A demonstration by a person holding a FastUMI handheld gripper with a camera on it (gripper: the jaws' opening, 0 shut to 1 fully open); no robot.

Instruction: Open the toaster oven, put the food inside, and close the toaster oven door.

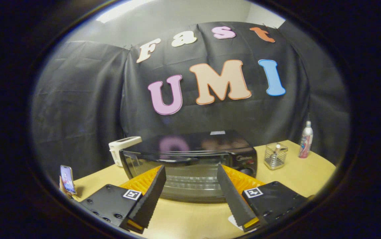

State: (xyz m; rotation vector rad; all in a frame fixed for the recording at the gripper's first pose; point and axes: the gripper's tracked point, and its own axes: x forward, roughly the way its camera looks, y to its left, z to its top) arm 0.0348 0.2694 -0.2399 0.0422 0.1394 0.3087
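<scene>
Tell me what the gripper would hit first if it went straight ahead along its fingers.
Most likely the glass door of the black toaster oven, which stands closed just beyond the open gripper on the wooden table. Depth is unclear, but nothing lies between.

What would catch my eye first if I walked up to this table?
Most likely the black toaster oven, door shut, sitting mid-table just beyond the tool, whose two fingers stand apart and hold nothing. Next, a white appliance beside the oven's far left corner. To the oven's right stand a small wire basket and a spray bottle near the wall.
</scene>
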